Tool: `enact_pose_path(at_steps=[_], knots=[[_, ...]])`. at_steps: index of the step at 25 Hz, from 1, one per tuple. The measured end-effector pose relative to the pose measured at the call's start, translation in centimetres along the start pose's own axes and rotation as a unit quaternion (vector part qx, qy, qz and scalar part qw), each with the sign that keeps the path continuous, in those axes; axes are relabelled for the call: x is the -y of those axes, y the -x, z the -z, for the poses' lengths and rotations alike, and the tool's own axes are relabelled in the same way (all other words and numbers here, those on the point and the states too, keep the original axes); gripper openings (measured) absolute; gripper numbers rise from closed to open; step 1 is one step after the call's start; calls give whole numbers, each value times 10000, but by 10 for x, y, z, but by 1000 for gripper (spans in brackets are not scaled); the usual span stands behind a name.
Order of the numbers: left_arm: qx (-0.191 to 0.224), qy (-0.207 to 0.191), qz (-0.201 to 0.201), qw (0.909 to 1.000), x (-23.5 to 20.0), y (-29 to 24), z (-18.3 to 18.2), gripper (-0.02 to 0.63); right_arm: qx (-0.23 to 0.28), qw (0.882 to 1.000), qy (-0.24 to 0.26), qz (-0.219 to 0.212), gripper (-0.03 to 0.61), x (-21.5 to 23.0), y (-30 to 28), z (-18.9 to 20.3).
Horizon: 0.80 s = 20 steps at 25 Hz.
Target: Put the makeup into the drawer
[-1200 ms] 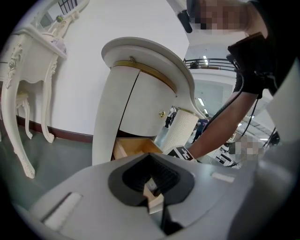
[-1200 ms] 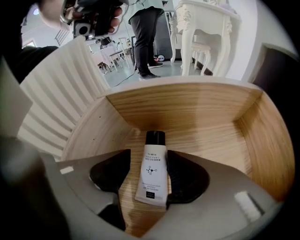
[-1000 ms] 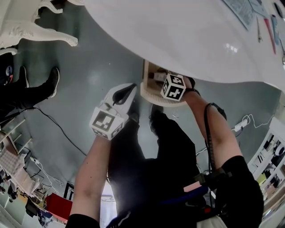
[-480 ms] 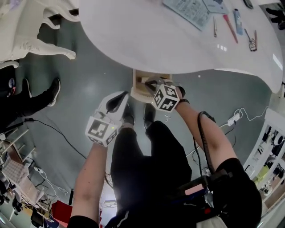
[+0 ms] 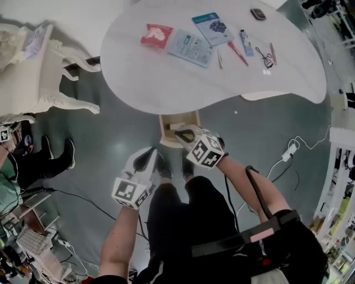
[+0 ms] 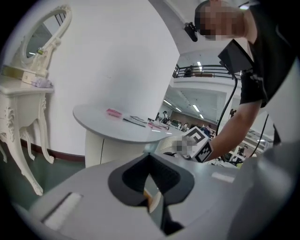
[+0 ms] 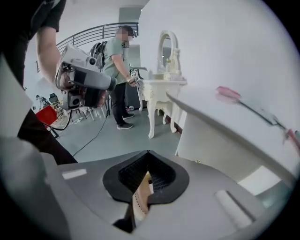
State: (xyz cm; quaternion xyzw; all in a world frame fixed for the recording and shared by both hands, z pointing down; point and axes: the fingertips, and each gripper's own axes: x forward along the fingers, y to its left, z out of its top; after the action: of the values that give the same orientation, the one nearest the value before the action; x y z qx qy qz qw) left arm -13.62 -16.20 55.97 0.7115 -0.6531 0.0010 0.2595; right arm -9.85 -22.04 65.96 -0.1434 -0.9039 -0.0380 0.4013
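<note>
left gripper (image 5: 151, 154): jaws pressed together with nothing between them, held over the grey floor (image 5: 111, 127)
right gripper (image 5: 180, 133): jaws have just been closing and now meet, empty; its tips sit at the near edge of the drawer
open light wooden drawer (image 5: 165, 123): pulled out from under the white kidney-shaped tabletop (image 5: 161, 83), directly ahead of the right gripper and ahead-right of the left gripper; what lies inside is too small to tell
makeup (image 5: 191, 47): all laid out on the tabletop, past the drawer and well beyond both grippers
red-pink flat packet (image 5: 156, 34): far ahead of the left gripper, leftmost of the row
pale blue sachet (image 5: 188, 50): just right of the packet, far ahead of the right gripper
dark blue printed card (image 5: 213, 28): just beyond the sachet
grey-blue tube (image 5: 244, 40), red pencil (image 5: 238, 53), metal eyelash curler (image 5: 265, 57): close together, ahead-right of the right gripper
dark compact (image 5: 257, 13): farthest from the right gripper, near the table's back edge
ornate white dressing table (image 5: 33, 77): well off to the left gripper's left, with an oval mirror (image 6: 40, 42) on top
standing person in a green top (image 7: 117, 56): beside the dressing table, seen past the right gripper
</note>
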Motion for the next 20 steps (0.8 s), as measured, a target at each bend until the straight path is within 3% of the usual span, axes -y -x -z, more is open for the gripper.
enact_pose_path(at_steps=[6, 11, 15, 20], knots=[[310, -157, -44, 9994, 29, 17, -61, 0, 750, 9961, -393, 258, 2, -5, 75, -60], [642, -338, -94, 9973, 51, 36, -107, 0, 1391, 9842, -907, 609, 2, -3, 136, -104], [797, -387, -193, 9959, 57, 46, -133, 0, 1674, 9763, -1071, 859, 2, -7, 169, -122], [1057, -714, -46, 9918, 67, 50, -170, 0, 1931, 9676, -1071, 1227, 2, 3, 202, -140]])
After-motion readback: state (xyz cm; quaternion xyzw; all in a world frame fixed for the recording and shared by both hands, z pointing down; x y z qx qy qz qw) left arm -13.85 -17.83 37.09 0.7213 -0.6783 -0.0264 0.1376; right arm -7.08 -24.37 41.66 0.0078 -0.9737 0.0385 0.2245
